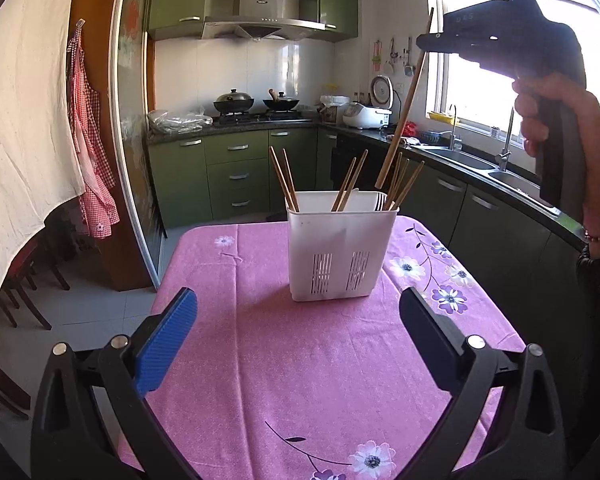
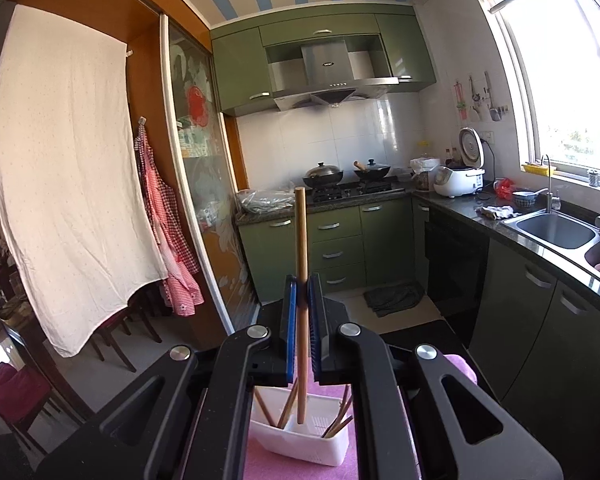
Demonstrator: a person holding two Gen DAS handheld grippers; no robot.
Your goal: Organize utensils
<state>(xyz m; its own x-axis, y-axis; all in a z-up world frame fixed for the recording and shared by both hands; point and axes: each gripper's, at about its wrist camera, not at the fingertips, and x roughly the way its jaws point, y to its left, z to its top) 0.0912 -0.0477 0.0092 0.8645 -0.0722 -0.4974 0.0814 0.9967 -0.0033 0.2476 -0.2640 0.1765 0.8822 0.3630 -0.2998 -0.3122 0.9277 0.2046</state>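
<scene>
Nearest the lens: left claw (image 1: pixel 298 344), blue-padded fingers (image 1: pixel 166 350) spread wide, nothing between them, low over the pink flowered cloth of the surface (image 1: pixel 260 380). Beyond that claw, mid-surface: white slotted utensil holder (image 1: pixel 340 248), upright, split into compartments. Inside the holder: wooden chopsticks (image 1: pixel 284 180), a pair leaning in the left compartment, a pair in the middle, several more bunched in the right one beside something white, too small to name.

Above and right of the holder: right claw (image 2: pixel 302 308), gripped by a person's hand (image 1: pixel 548 120) wearing a beaded bracelet. Pressed together on a single long chopstick (image 2: pixel 301 264), pinched partway along its shaft. Upper end well above the pads, lower end down at the holder's open top; seen from the right wrist, tip over the middle compartment, contact with the holder impossible to tell. From the left wrist, same stick tilted, lower end just above the holder's right rear rim.

Behind the holder: green kitchen cabinets (image 1: pixel 236 172), two lidded woks on a hob (image 1: pixel 256 104). Right of the holder: steel sink (image 2: pixel 552 232) under a bright window. Left of the holder: white cloth (image 1: pixel 24 128) hanging.
</scene>
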